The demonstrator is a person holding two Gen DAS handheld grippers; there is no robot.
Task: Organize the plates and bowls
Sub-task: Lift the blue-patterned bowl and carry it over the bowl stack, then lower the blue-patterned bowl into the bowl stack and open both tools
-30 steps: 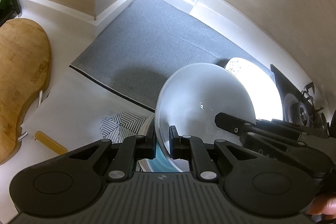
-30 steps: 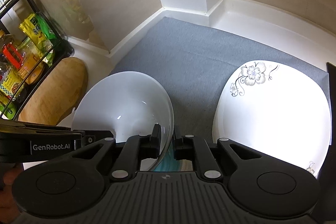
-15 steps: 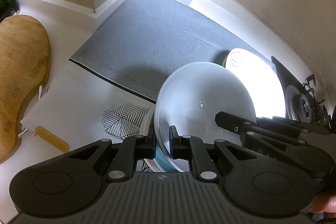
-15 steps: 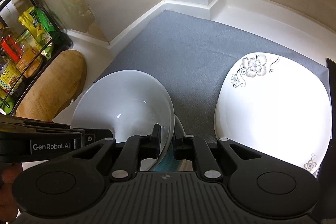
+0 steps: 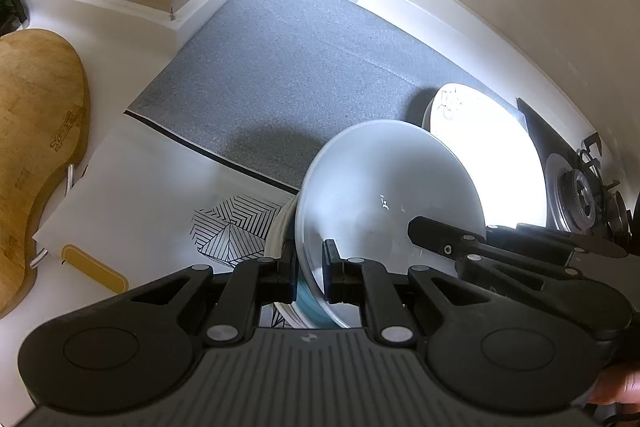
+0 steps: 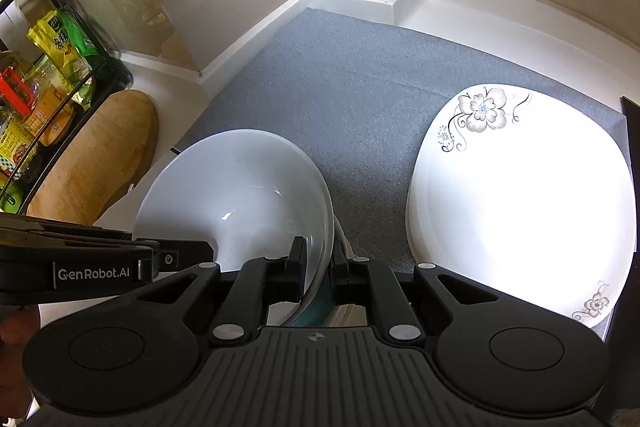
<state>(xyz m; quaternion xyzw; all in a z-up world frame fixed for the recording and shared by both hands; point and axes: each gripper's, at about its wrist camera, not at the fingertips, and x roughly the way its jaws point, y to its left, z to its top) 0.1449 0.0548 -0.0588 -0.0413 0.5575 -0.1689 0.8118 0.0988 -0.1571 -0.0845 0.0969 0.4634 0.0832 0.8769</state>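
A large white bowl point(image 5: 384, 195) is held in the air by both grippers. My left gripper point(image 5: 310, 265) is shut on its near left rim. My right gripper point(image 6: 320, 263) is shut on its right rim; the bowl also shows in the right wrist view point(image 6: 240, 195). Another dish with a teal edge point(image 5: 308, 307) sits just below the bowl, mostly hidden. A square white plate with flower prints point(image 6: 524, 199) lies on the grey mat point(image 6: 352, 99) to the right of the bowl.
A wooden cutting board point(image 5: 36, 131) lies at the left. A white board with a black line pattern point(image 5: 232, 223) lies under the bowl. A black rack of packets and jars point(image 6: 36, 107) stands far left. A gas stove burner point(image 5: 580, 191) is at the right.
Both grippers have carried the bowl slightly toward the back corner and higher; the mat and flowered plate have shifted nearer in view. Both grips are unchanged.
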